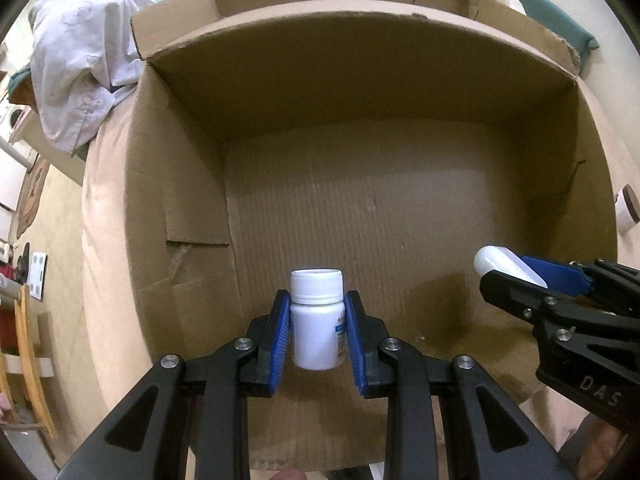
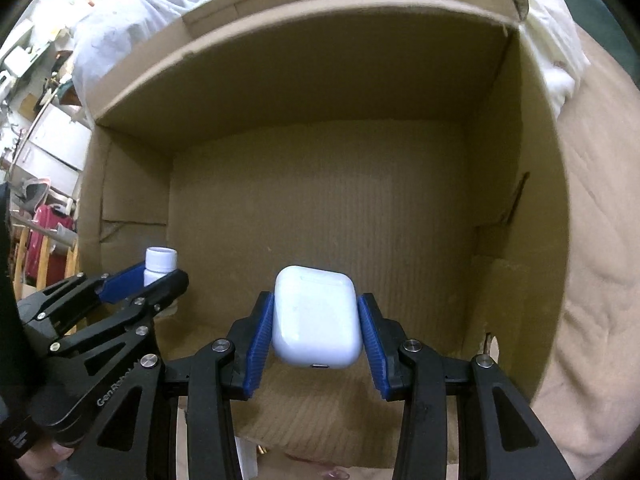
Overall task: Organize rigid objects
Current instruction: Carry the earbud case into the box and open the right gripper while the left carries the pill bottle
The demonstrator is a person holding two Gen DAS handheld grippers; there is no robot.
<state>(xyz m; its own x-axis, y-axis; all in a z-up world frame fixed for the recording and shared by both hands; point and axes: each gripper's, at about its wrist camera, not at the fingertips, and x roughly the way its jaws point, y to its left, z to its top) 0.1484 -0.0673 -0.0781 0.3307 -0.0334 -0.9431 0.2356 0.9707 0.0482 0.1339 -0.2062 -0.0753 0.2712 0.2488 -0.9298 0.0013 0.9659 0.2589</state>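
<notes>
My left gripper (image 1: 317,312) is shut on a small white pill bottle (image 1: 316,320) with a ribbed white cap, held upright above the near part of an open cardboard box (image 1: 360,208). My right gripper (image 2: 317,312) is shut on a white earbud case (image 2: 316,316), also held over the box's floor (image 2: 320,208). In the left wrist view the right gripper (image 1: 516,276) enters at the right with the white case (image 1: 494,260) between its blue pads. In the right wrist view the left gripper (image 2: 160,276) shows at the left with the bottle (image 2: 159,264).
The box sits on a beige cushioned surface (image 2: 592,280). White bedding (image 1: 84,52) lies behind the box at the left. A small white container with a brown lid (image 1: 626,208) stands outside the box's right wall. Furniture and clutter (image 2: 44,160) are at the far left.
</notes>
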